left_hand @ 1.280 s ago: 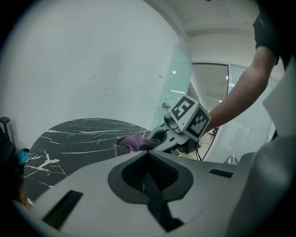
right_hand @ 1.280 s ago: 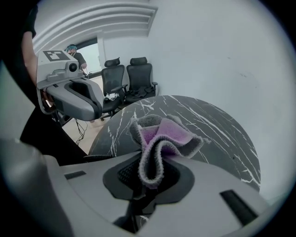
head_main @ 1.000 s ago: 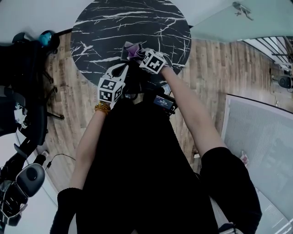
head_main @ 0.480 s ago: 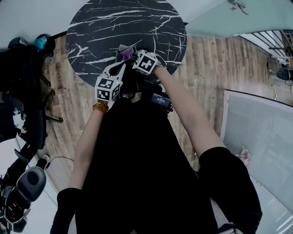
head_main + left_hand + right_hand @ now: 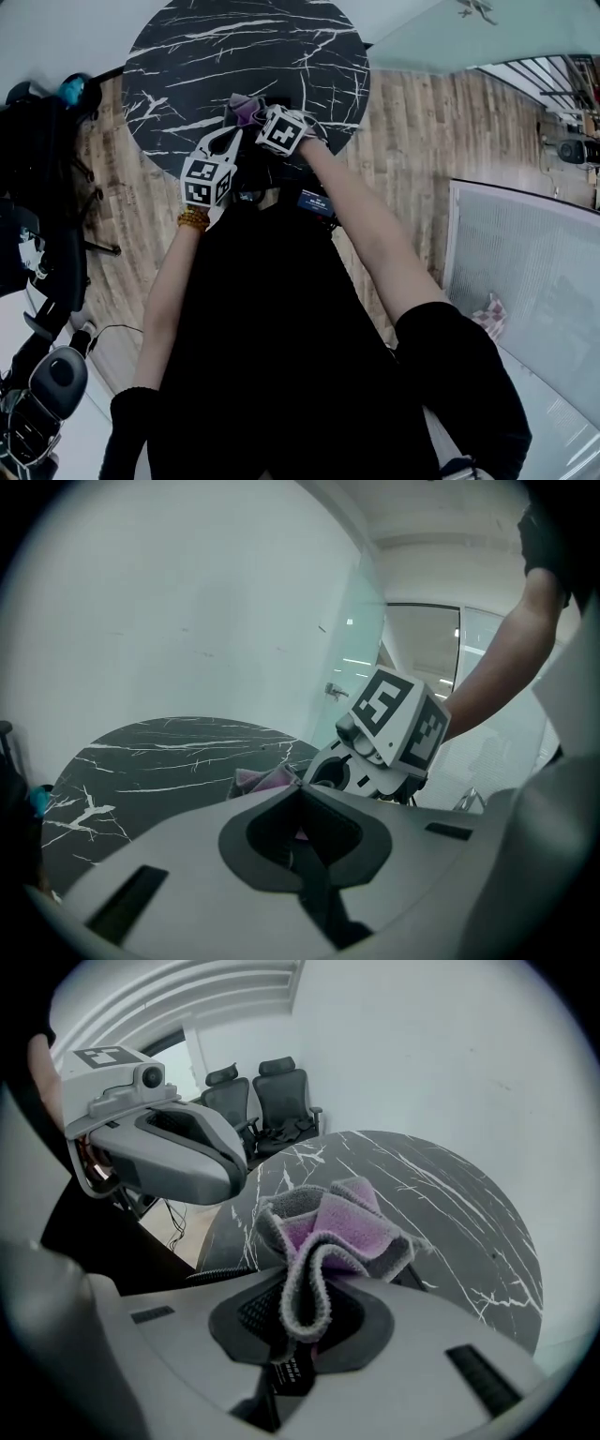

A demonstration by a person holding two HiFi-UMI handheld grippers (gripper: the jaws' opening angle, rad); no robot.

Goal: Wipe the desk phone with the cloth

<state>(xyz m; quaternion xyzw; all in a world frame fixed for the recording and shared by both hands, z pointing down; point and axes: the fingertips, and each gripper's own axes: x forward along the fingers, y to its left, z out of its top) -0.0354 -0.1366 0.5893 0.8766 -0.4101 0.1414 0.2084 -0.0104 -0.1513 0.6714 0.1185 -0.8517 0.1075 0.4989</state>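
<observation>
Right gripper – head view: its 2 jaws pinch a grey-and-purple cloth over the near edge of the round black marble table. Left gripper hangs just left of it and slightly nearer, at the same table edge. A bead bracelet sits on the left wrist. Wood floor surrounds the table, and dark chairs stand at far left. The desk phone cannot be told apart from the person's black clothing below the grippers.

Left gripper view: the 2 jaws are pressed together, tips meeting in a point, with nothing seen between them. Just beyond the tips lies the cloth, bunched above the table. The right gripper's marker cube stands close on the right, with the person's bare forearm rising behind it.

Right gripper view: the jaws clamp a fold of the cloth – grey outside, purple inside – and the rest billows upward beyond the tips. A coiled black cord shows at the near table edge, left of the jaws. The left gripper hangs at upper left. 2 office chairs stand against the far wall.
</observation>
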